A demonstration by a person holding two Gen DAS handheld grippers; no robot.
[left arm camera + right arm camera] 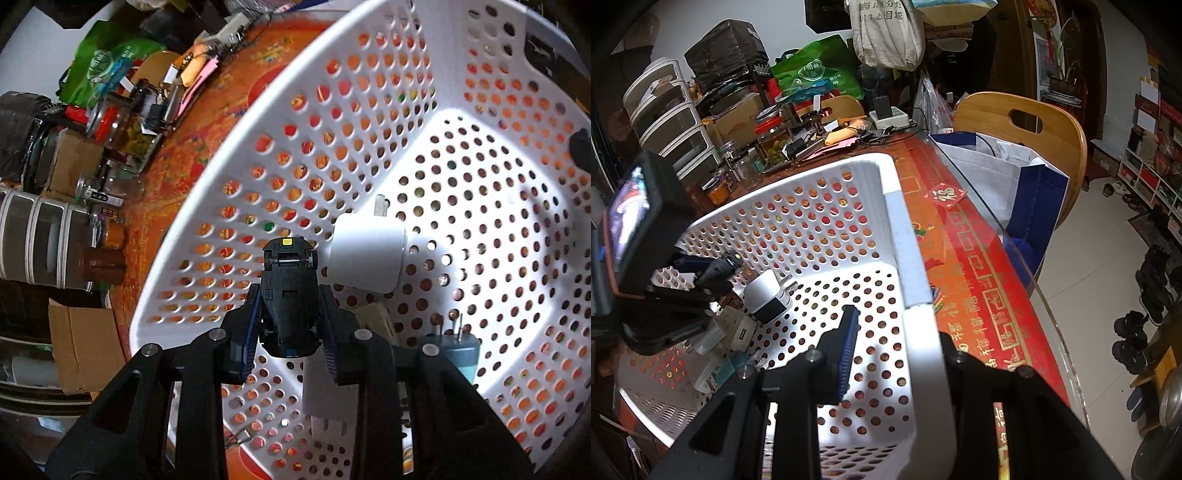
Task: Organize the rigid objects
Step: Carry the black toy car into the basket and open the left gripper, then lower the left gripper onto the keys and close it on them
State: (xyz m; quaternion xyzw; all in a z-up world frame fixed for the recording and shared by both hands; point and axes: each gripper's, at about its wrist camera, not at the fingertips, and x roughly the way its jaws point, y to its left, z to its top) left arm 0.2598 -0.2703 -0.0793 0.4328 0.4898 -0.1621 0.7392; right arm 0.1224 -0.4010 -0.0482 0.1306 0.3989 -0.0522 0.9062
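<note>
A black toy car (290, 295), underside facing the camera, is clamped between the blue pads of my left gripper (290, 291). It hangs inside a white perforated basket (258, 122), just above the floor. Beside it lie a white charger block (365, 254), a teal plug (461, 354) and a white plug (328, 398). In the right wrist view my right gripper (897, 325) straddles the basket's rim (905, 240). One blue-padded finger (846, 350) is inside against the wall; the other is hidden behind the rim. The left gripper (718, 271) shows there too, over the charger block (766, 295).
The basket sits on a table with a red-orange cloth (979, 277) under glass. Jars (125, 136), drawer units (665, 122) and bags crowd the far side. A wooden chair (1023, 122) with a white and blue bag (1015, 173) stands past the table's edge.
</note>
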